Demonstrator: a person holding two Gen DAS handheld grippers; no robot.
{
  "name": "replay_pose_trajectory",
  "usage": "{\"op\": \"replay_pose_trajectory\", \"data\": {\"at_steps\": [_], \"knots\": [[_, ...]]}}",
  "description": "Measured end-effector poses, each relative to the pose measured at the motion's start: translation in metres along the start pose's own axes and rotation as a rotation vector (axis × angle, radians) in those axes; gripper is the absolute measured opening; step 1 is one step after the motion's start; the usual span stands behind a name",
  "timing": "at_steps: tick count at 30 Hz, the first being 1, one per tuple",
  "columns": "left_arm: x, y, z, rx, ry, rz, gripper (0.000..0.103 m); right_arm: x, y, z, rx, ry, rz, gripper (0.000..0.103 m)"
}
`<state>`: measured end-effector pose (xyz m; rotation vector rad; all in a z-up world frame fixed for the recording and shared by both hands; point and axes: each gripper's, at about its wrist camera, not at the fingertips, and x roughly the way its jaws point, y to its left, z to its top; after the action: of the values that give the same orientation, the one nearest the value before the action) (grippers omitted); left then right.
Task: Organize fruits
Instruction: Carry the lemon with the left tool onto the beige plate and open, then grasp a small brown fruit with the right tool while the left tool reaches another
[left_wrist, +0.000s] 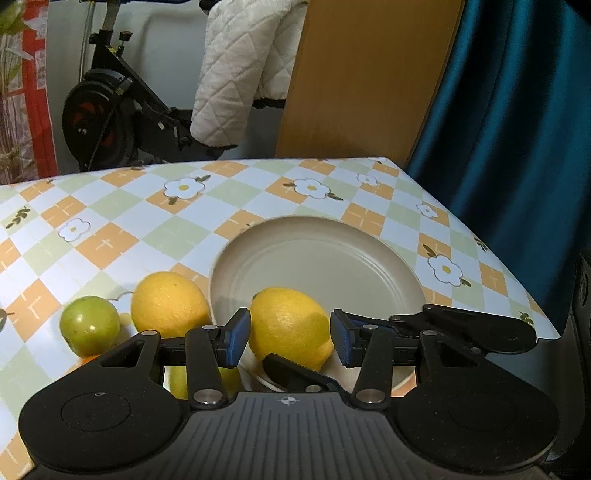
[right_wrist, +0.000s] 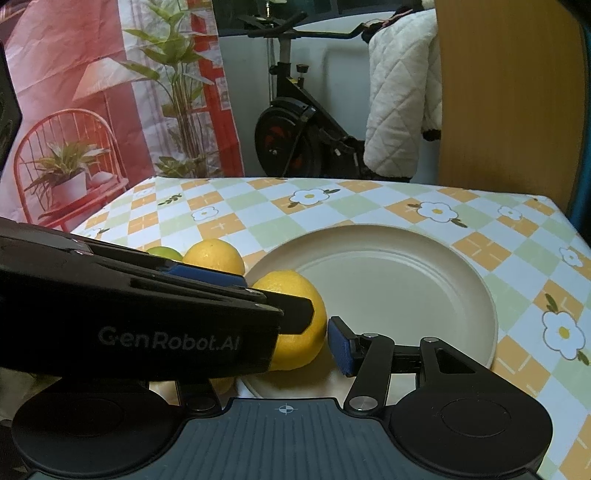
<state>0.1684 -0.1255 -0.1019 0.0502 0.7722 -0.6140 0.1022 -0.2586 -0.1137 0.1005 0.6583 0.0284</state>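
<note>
A yellow lemon sits between the blue pads of my left gripper, at the near rim of the beige plate. The pads stand close on both sides with small gaps, so the grip looks open. A second lemon and a green fruit lie on the cloth to the left. In the right wrist view the left gripper's body crosses in front and hides my right gripper's left finger; the right pad sits beside the same lemon, near the plate.
The table has a checkered flower cloth; its far and right edges are close to the plate. More yellow fruit shows under the left gripper. Behind stand an exercise bike, a white quilted jacket, a wooden panel and a blue curtain.
</note>
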Motion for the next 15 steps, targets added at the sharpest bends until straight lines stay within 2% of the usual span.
{"op": "replay_pose_trajectory", "data": {"at_steps": [4, 10, 15], "knots": [[-0.008, 0.006, 0.002, -0.013, -0.022, 0.017, 0.050, -0.006, -0.002, 0.000, 0.014, -0.014, -0.022, 0.055], [-0.027, 0.013, -0.002, -0.034, -0.058, 0.043, 0.050, -0.026, -0.006, -0.003, 0.065, -0.059, -0.033, 0.055], [-0.048, 0.016, -0.013, -0.035, -0.088, 0.075, 0.050, -0.046, 0.001, -0.008, 0.057, -0.094, -0.031, 0.056]]}}
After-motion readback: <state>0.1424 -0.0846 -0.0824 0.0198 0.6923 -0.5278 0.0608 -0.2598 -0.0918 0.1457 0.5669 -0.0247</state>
